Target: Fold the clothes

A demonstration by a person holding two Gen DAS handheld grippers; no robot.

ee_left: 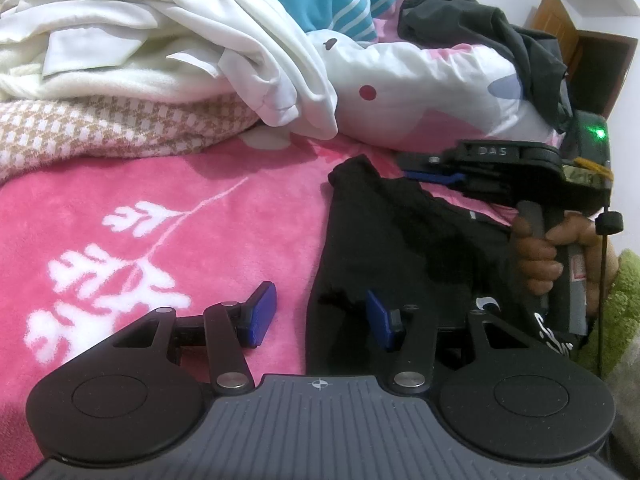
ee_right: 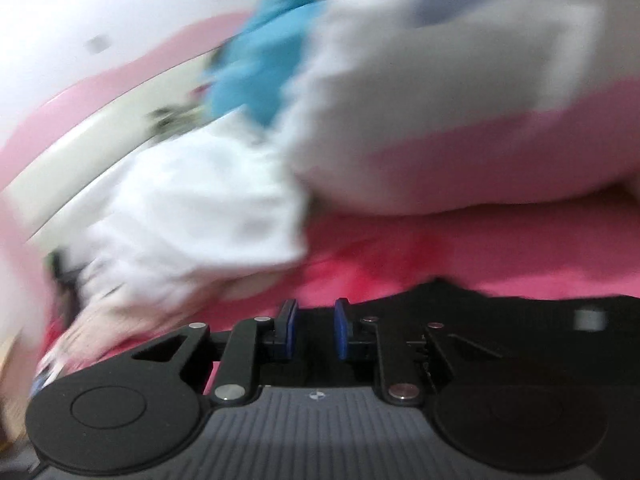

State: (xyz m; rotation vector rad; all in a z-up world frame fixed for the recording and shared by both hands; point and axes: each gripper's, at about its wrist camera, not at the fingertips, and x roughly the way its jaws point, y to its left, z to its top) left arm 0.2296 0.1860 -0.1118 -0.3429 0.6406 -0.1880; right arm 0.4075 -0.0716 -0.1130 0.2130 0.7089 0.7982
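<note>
Black garment [ee_left: 400, 240] on pink blanket [ee_left: 160, 220]: soft, limp, light; best pinched at far hem. Left claw [ee_left: 324, 316] half-open, empty. Right claw [ee_right: 314, 330] narrowly parted, grip unclear.

Both grippers, left [ee_left: 320, 316] and right [ee_right: 314, 330], have black linkage arms, silver rivets, blue pads [ee_left: 264, 314] and ribbed grey housings. A green sleeve [ee_left: 624, 276] shows.
</note>
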